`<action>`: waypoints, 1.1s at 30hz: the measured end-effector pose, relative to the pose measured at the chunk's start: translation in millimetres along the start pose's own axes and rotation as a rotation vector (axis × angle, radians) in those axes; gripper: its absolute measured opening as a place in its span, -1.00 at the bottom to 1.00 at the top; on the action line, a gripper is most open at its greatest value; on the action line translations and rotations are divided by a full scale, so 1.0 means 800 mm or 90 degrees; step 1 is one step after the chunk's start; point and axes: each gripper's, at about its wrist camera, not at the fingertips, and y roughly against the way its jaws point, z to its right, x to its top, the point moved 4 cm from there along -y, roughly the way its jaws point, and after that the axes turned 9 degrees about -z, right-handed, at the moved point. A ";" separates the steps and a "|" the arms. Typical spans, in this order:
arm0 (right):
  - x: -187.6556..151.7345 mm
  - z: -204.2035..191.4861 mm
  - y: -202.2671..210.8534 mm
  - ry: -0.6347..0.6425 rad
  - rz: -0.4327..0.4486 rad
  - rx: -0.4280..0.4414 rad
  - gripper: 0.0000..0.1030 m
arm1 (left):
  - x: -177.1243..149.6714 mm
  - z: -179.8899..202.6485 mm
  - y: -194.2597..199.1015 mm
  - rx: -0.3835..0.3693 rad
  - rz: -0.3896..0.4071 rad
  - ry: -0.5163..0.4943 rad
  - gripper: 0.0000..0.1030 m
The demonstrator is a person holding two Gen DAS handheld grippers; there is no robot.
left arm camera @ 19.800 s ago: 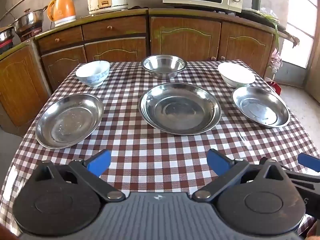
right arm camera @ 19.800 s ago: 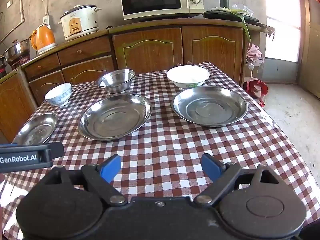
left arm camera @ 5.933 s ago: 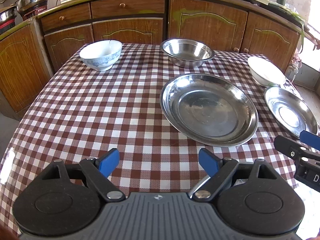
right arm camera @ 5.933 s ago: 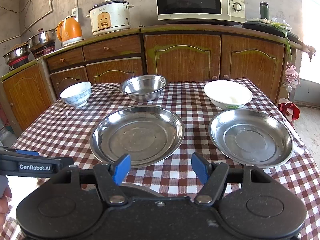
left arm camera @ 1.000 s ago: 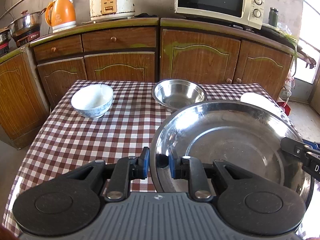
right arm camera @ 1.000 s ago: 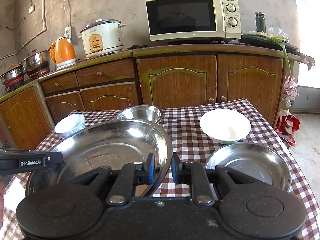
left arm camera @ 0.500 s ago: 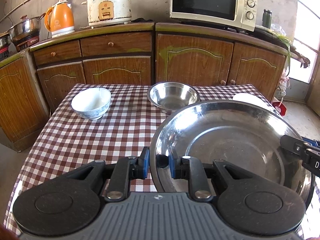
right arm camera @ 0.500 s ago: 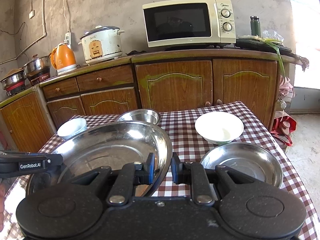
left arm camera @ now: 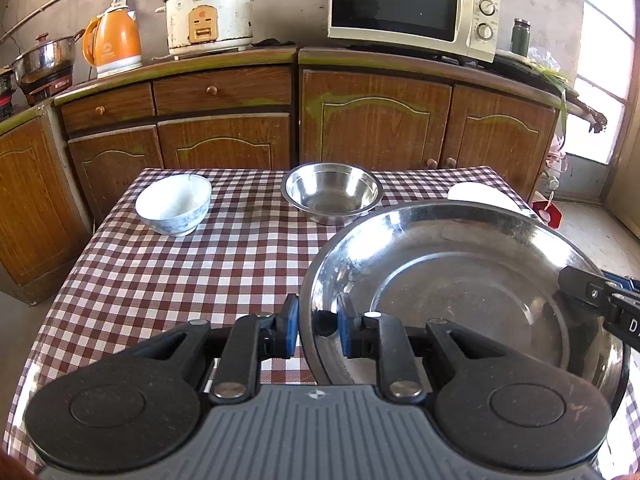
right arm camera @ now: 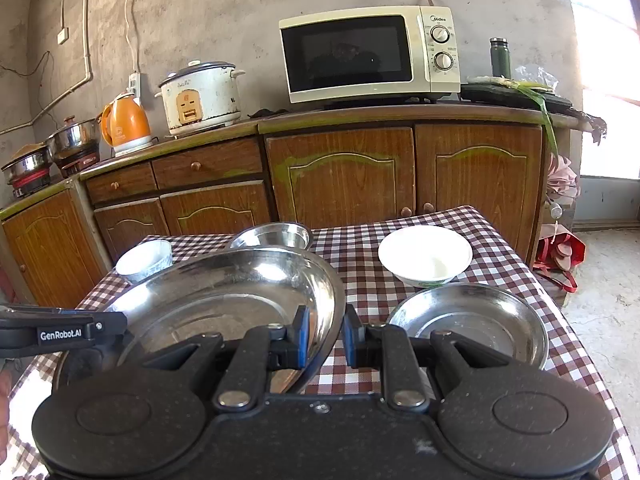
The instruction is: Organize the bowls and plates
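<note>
The large steel plate (left arm camera: 460, 300) is off the checked table (left arm camera: 180, 272), carried between both tools — the left gripper (left arm camera: 316, 330) is clamped on its left rim, the right gripper (right arm camera: 324, 340) on its right rim. To its right a smaller steel plate (right arm camera: 468, 320) lies on the cloth, the white bowl (right arm camera: 425, 255) just beyond it; at the far edge sit the steel bowl (left arm camera: 331, 196) and the blue-patterned bowl (left arm camera: 174, 204). My guess is it goes onto the smaller plate. The risk is the thin, slick rim — if the two hands drift apart or tilt unevenly, it could slip a pad and drop, or clip the white bowl when lowered.
</note>
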 end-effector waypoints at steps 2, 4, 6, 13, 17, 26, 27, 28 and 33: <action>-0.001 0.000 0.003 0.000 0.001 0.000 -0.55 | -0.001 0.001 0.001 -0.002 0.000 0.000 -0.58; -0.001 0.000 0.004 -0.001 0.001 0.000 -0.55 | -0.003 0.001 0.002 -0.003 -0.001 0.000 -0.59; -0.002 0.000 0.005 -0.001 0.002 0.000 -0.55 | -0.005 0.003 0.003 -0.004 -0.001 -0.001 -0.58; -0.007 0.003 0.014 -0.001 0.002 0.003 -0.55 | -0.011 0.003 0.006 -0.010 -0.001 -0.003 -0.58; -0.010 0.003 0.016 -0.002 0.001 0.005 -0.55 | -0.014 0.004 0.006 -0.009 -0.003 -0.004 -0.58; -0.018 0.004 0.021 -0.005 -0.001 0.007 -0.55 | -0.022 0.007 0.006 -0.013 -0.010 -0.005 -0.58; -0.020 0.004 0.022 -0.006 -0.001 0.007 -0.55 | -0.023 0.007 0.007 -0.013 -0.011 -0.005 -0.58; -0.021 0.004 0.024 -0.006 -0.001 0.008 -0.55 | -0.024 0.007 0.006 -0.014 -0.012 -0.005 -0.58; -0.028 0.006 0.026 -0.010 -0.004 0.009 -0.55 | -0.030 0.009 0.005 -0.017 -0.019 -0.006 -0.58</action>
